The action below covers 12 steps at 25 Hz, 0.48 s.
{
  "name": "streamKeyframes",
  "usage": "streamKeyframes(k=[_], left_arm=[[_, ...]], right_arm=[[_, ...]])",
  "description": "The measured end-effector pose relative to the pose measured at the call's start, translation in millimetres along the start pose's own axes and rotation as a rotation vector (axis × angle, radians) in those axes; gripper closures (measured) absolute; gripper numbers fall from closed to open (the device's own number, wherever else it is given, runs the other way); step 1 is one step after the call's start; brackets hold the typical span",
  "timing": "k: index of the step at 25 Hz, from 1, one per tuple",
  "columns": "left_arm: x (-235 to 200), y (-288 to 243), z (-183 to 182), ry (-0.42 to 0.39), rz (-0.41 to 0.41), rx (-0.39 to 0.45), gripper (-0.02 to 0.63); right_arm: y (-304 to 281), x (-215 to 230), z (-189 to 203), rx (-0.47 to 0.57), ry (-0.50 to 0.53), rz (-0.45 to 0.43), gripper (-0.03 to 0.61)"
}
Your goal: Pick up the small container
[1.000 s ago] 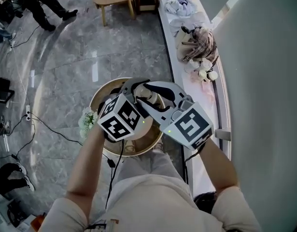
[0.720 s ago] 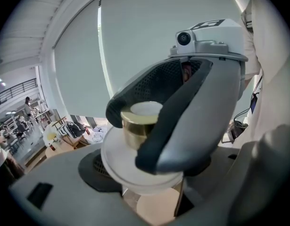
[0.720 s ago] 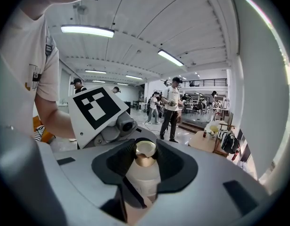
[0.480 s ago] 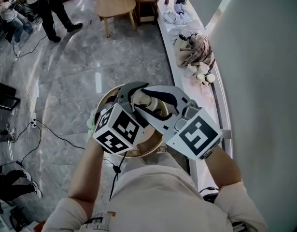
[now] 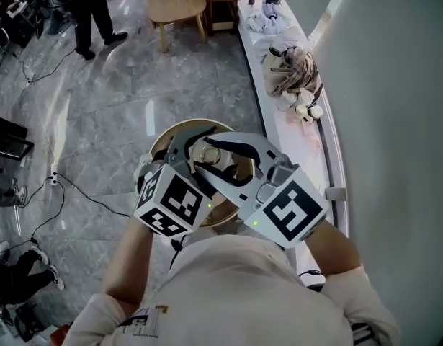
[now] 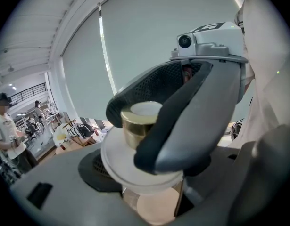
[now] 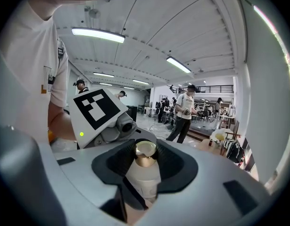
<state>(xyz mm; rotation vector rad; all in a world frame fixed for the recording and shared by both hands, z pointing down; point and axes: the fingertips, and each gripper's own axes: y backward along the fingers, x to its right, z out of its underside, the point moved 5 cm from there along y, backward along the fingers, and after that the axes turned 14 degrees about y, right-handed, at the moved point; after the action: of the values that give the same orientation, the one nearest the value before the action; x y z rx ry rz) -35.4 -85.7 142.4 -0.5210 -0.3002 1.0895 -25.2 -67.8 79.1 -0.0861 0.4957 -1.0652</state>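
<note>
Together, the small container (image 5: 210, 154) is gripped by both grippers over a round wooden table (image 5: 158, 141).
The left gripper (image 6: 152, 201) is closed on the container's white body, which is seated between its grey jaws. The right gripper (image 7: 145, 161) is clamped around the gold cap (image 6: 139, 121), with its black pads (image 6: 159, 140) pressed against the cap's sides. In the head view the two grippers are seen angled together, with the container between them.

Bright, even daylight fills the head view, with pale glare streaks on the polished floor (image 5: 145, 117). Both gripper views bulge and go black at the corners. Ceiling lights (image 7: 98, 35) glow overhead; the small container (image 6: 140, 121) shows a soft sheen.
</note>
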Motion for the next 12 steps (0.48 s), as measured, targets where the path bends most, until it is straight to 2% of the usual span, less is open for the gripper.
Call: streamKeyframes(k=[3, 12], left_arm=[[6, 1, 7, 0.008, -0.01, 0.001, 0.275], [14, -2, 28, 0.027, 0.029, -0.025, 0.275]], right_arm=[[0, -8, 3, 0.0, 0.003, -0.013, 0.436], [-4, -24, 15, -0.037, -0.043, -0.04, 0.436]])
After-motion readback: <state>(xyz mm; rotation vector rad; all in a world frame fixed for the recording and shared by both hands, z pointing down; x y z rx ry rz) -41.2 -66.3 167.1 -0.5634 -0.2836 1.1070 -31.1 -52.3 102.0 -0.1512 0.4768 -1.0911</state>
